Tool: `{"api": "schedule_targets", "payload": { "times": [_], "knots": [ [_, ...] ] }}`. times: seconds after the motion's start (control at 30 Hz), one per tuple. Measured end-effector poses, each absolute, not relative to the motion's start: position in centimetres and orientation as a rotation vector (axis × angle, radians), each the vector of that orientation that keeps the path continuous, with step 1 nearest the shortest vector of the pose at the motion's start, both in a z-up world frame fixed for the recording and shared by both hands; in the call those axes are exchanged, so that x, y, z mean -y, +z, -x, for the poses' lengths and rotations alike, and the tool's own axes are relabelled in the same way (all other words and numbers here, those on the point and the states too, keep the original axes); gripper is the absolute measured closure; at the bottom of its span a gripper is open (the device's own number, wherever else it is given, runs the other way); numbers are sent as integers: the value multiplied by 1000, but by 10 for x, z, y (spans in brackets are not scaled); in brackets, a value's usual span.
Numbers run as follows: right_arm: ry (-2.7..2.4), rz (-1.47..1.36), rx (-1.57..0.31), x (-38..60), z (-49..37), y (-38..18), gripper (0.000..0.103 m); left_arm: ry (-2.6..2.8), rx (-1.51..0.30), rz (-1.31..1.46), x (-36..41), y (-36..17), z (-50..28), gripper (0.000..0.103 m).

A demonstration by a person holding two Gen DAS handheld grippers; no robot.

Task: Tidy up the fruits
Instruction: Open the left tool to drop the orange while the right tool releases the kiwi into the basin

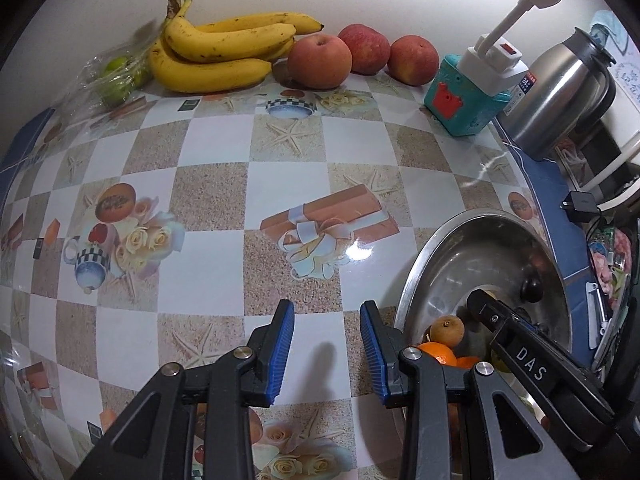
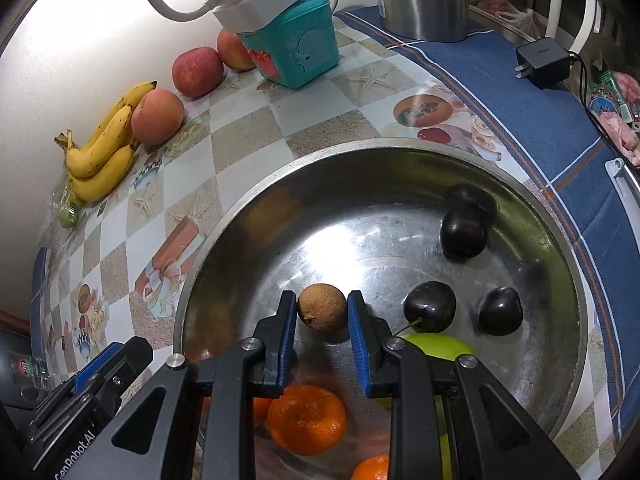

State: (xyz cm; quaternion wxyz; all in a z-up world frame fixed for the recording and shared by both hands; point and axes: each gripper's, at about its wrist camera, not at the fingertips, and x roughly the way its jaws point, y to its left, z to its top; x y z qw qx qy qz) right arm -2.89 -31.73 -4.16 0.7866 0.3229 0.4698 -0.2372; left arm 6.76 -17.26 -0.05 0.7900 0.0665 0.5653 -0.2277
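From the left wrist, the left gripper (image 1: 327, 354) hangs over bare checked tablecloth (image 1: 208, 196) with its jaws narrowly spread and nothing between them; the bananas (image 1: 218, 54) and three apples (image 1: 319, 62) lie well ahead against the wall, while the steel bowl (image 1: 416, 280) sits just to its right. From the right wrist, the right gripper (image 2: 322, 346) reaches into the bowl with its pads drawn in on either side of a small brown round fruit (image 2: 321, 307), apparently pinching it. That fruit sits straight ahead between the fingertips, so the right hand is clearly nearer, and being round it offers no long axis
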Motion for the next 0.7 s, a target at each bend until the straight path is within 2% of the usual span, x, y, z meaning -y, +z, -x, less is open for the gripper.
{"api": "schedule_targets", "payload": {
  "times": [0.2,0.4,0.5,0.57,0.63,0.7],
  "knots": [
    [-517,-693,-1015,317,29,-42,75,-481,-1227,-142,171,-3,-70,65],
    [-519,-695,-1012,316,28,-39,68,-470,-1233,-136,169,-4,-71,65],
    [-526,-688,-1009,315,30,-34,68,-460,-1236,-127,166,-5,-73,60],
    [-550,-672,-993,314,30,-29,66,-447,-1238,-122,164,-5,-75,54],
    [-551,-663,-985,313,31,-25,56,-433,-1238,-119,162,-5,-77,49],
    [-553,-655,-977,313,31,-23,50,-419,-1241,-111,158,-6,-80,47]
  ]
}}
